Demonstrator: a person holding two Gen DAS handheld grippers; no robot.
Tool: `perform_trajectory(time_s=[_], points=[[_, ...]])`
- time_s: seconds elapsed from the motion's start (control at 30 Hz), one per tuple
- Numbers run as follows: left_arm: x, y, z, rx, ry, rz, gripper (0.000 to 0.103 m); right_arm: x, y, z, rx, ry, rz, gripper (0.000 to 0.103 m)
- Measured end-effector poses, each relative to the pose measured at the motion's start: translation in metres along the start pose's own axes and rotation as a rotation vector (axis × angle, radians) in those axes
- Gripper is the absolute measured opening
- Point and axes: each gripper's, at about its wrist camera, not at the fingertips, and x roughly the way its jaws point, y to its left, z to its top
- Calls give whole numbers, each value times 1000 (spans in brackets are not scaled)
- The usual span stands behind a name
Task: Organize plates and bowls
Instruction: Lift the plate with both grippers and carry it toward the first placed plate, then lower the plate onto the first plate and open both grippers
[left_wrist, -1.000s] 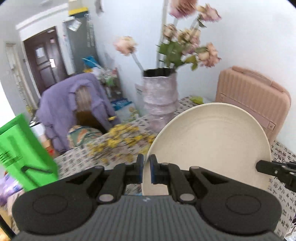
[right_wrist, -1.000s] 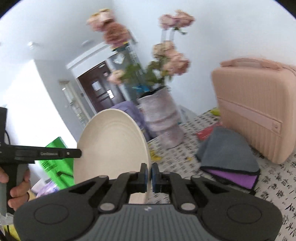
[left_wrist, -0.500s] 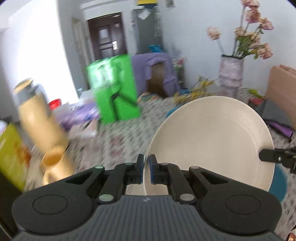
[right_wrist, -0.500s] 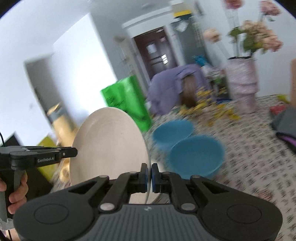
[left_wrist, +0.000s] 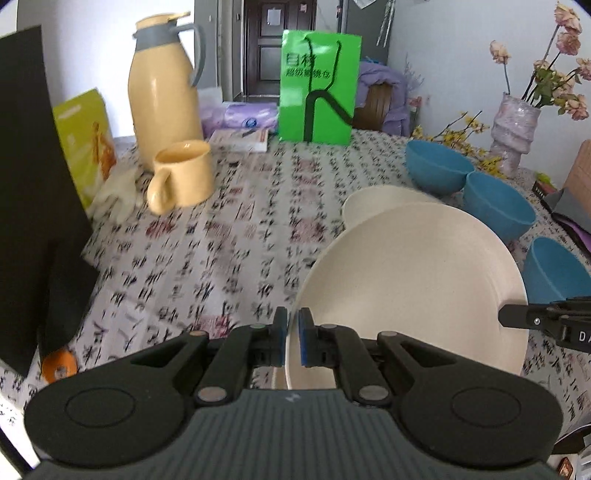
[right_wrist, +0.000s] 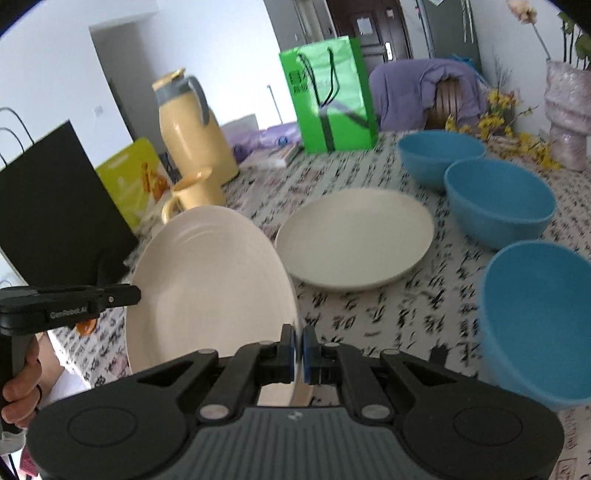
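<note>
Left wrist view: left gripper (left_wrist: 292, 341) clamped tight on the near rim of a cream plate (left_wrist: 406, 280), held tilted above the patterned surface (left_wrist: 207, 236). Second plate (left_wrist: 373, 201) lying flat just behind it; three blue bowls (left_wrist: 496, 205) to its right. Mug (left_wrist: 183, 177), jug and green bag further back.

Right wrist view: right gripper (right_wrist: 298, 350) pinched shut on the opposite rim of the same held plate (right_wrist: 210, 284); resting plate (right_wrist: 354, 236) beside it. Advice: level both hands together, centre over the resting plate, lower gently before letting go.
</note>
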Motion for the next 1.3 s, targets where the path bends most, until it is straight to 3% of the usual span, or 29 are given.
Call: perform_trajectory(time_s=[0.57,0.83,0.97,1.0,1.07,1.23,1.3], points=[[32,11,-28,33,89,-3,7,41,-3,-1,12,114,-8,6],[32,6,-31,68,76,-9,15,25,4,1,-56,82,-23,22],[25,6,-32,69,48,-7,40,21,7,2,-88,67,-45,29],[20,4,-32,76,29,-3,44,19,7,1,-95,62,-53,34],[9,1,-33,83,-9,4,67,16,8,-1,-110,50,-68,43],[-27,-14,-42,108,-171,74,103,-6,7,-8,-128,-18,-103,69],[-40,-18,-48,99,-232,92,103,-19,6,-12,-118,-52,-76,83]])
